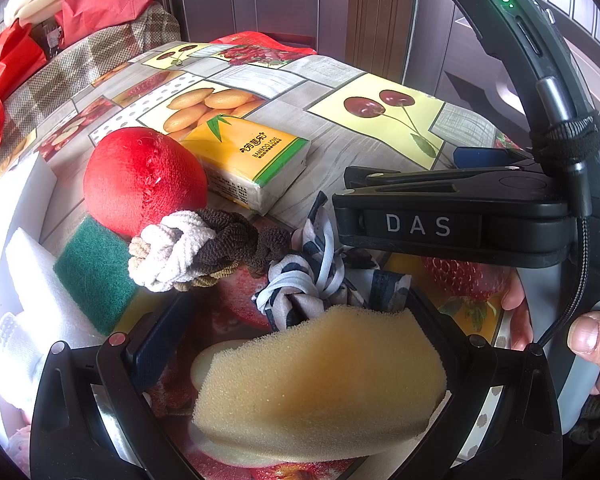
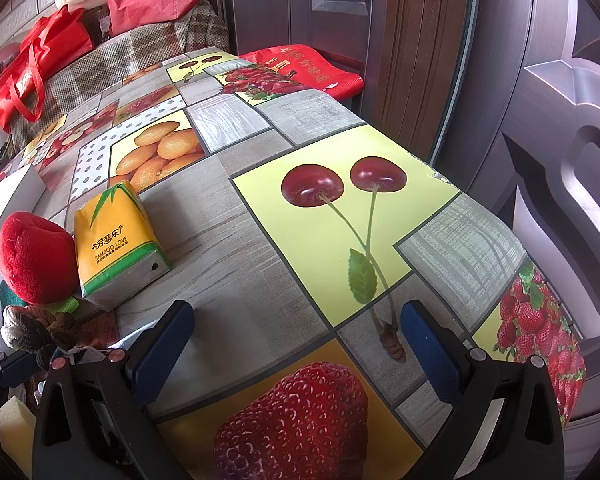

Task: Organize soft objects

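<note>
1. At the far left, a white foam tray point(image 1: 24, 196) sits at the table edge, with a green scouring pad point(image 1: 96, 272) beside a white foam block point(image 1: 40, 276). Whether these already count as sorted I cannot tell.
2. Next comes a red plush apple-shaped toy point(image 1: 140, 180), touching a knotted white-and-brown braided fabric ring point(image 1: 192, 256); a yellow-and-green pack of tissues point(image 1: 248, 164) lies just behind.
3. In the middle, a navy-and-white knotted fabric band point(image 1: 308, 284) lies loose on the fruit-print tablecloth point(image 2: 260, 264).
4. The left gripper point(image 1: 300, 360) frames a yellow porous sponge point(image 1: 320, 384). One finger looks clear of it, the other is hidden, so I cannot tell if it is clamped.
5. To the right, the right gripper point(image 2: 296, 344) hangs over bare cloth, fingers spread wide, holding nothing.
6. Judged from this spread, most of the tidying remains.
</note>
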Demonstrator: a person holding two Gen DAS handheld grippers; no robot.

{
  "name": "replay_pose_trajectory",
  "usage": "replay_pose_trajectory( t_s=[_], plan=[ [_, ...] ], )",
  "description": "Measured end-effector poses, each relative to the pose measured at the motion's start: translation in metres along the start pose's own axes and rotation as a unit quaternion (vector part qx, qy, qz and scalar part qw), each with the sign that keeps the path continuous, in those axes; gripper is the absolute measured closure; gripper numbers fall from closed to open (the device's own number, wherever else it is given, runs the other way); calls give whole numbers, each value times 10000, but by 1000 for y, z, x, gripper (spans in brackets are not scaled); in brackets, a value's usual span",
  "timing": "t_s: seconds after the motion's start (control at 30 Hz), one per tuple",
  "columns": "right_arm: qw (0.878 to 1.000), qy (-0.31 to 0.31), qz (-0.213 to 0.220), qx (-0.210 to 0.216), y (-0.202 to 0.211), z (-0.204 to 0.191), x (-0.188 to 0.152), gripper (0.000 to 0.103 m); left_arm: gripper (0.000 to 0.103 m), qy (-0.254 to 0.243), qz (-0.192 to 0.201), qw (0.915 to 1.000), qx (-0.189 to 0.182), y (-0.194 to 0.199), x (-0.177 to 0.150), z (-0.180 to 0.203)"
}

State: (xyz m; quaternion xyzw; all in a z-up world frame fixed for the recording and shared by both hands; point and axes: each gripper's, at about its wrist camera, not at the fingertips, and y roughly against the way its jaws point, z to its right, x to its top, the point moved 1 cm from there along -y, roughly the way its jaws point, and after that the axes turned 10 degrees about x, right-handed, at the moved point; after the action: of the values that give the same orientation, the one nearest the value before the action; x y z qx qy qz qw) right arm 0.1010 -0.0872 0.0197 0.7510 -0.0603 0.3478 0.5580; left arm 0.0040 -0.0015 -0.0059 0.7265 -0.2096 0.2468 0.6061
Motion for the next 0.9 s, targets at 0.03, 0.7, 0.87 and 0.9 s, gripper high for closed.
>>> replay_pose_trajectory(
  t_s=[0.03, 0.7, 0.87, 0.9],
  plan=[
    [10000, -1, 1, 1, 0, 0, 0, 0, 1, 0, 0, 10000, 0, 0, 0, 0],
    [10000, 1, 5, 6, 0, -1, 0, 0, 1, -2, 2, 10000, 3, 0, 0, 0],
    [10000, 3, 2, 7, 0, -1, 0, 0, 1, 15, -5, 10000, -2, 0, -1, 2],
    [10000, 7, 2, 11, 0, -1, 1, 0, 1, 25, -7, 10000, -15, 0, -1, 2]
  ],
)
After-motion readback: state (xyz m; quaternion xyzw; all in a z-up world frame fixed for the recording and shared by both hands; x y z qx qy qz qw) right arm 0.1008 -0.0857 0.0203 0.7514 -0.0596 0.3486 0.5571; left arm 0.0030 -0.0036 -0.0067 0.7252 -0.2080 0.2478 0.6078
